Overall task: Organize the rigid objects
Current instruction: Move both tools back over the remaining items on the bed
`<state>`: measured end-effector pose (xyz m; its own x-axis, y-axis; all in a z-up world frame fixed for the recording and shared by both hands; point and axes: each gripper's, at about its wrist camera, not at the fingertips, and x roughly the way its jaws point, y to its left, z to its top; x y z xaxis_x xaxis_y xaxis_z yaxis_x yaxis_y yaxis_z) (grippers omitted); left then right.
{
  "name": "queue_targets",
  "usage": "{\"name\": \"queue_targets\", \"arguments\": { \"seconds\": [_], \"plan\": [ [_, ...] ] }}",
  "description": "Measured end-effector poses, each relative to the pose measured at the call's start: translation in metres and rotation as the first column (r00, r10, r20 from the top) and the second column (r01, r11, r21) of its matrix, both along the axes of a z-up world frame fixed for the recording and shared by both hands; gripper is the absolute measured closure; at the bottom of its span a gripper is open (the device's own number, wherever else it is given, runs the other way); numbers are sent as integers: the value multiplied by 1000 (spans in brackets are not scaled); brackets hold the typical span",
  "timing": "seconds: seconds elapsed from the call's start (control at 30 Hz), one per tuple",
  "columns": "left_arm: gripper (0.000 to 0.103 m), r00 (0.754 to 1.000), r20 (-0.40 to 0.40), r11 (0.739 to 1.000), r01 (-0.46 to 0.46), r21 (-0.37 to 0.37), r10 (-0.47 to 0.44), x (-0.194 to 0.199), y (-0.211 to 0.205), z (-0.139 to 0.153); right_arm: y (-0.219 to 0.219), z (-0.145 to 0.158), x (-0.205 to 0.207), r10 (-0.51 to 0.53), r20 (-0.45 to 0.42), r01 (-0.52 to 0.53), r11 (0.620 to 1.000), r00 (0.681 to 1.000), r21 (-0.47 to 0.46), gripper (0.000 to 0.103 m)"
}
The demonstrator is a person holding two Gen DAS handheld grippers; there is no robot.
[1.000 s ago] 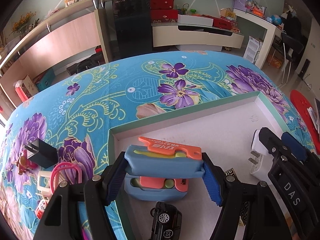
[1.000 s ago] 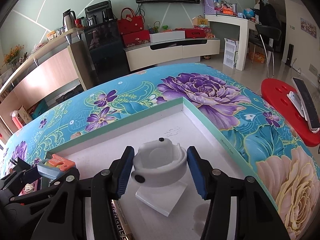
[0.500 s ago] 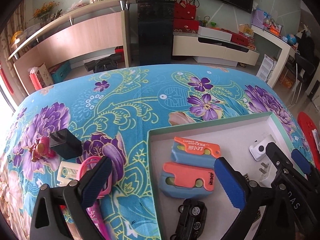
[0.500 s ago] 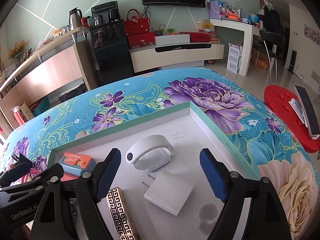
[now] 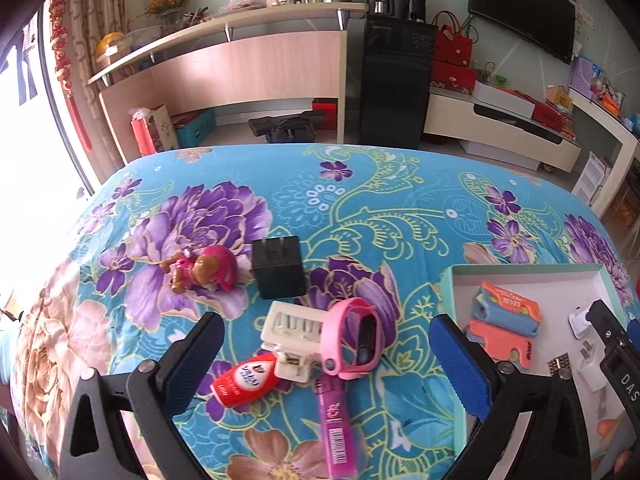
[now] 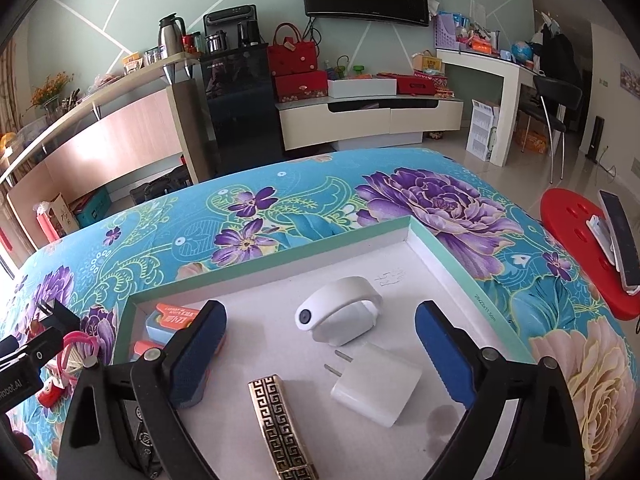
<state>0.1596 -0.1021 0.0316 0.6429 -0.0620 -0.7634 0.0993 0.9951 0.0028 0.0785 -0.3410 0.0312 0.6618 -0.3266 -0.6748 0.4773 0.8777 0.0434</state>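
We are hovering the left gripper (image 5: 326,360) with jaws spread wide and nothing pinched, above the loose cluster on the floral cloth (image 5: 360,208): pink watch (image 5: 352,340), white clip (image 5: 290,336), red tube (image 5: 244,384), purple stick (image 5: 334,424). A black charger (image 5: 278,266) and a toy pup (image 5: 202,270) are sitting just beyond, apart from the pile. These are lying outside the tray (image 5: 448,292), so we are judging them the next pickups, the pink watch sitting most central between the fingers

We are holding the right gripper (image 6: 320,350) over the tray (image 6: 440,248), jaws opening, pads clear of everything. The white watch (image 6: 340,316) and white charger (image 6: 378,384) are resting on the tray floor between them, touching each other; a patterned bar (image 6: 280,424) is lying nearer the left finger. The orange-and-blue cutters (image 5: 506,320) are sitting at the tray's left end, likely grouped by kind
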Motion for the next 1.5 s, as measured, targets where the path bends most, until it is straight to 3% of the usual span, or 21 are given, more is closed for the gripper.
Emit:
{"name": "queue_targets", "arguments": {
  "seconds": [0.4,0.77,1.1,1.5],
  "plan": [
    [0,984,32,984,-175,15,174,-6,77,11,67,15,18,192,75,-193,981,978,10,7],
    [0,958,28,958,-286,9,285,-13,135,13,130,11,33,367,101,-375,923,925,85,7],
    [0,937,-43,937,-349,-24,348,-12,170,-6,178,-6,43,476,23,-476,876,879,75,7],
    [0,939,-127,946,-325,-22,320,-6,166,-28,203,-41,52,541,-116,-522,838,833,158,7]
  ]
}}
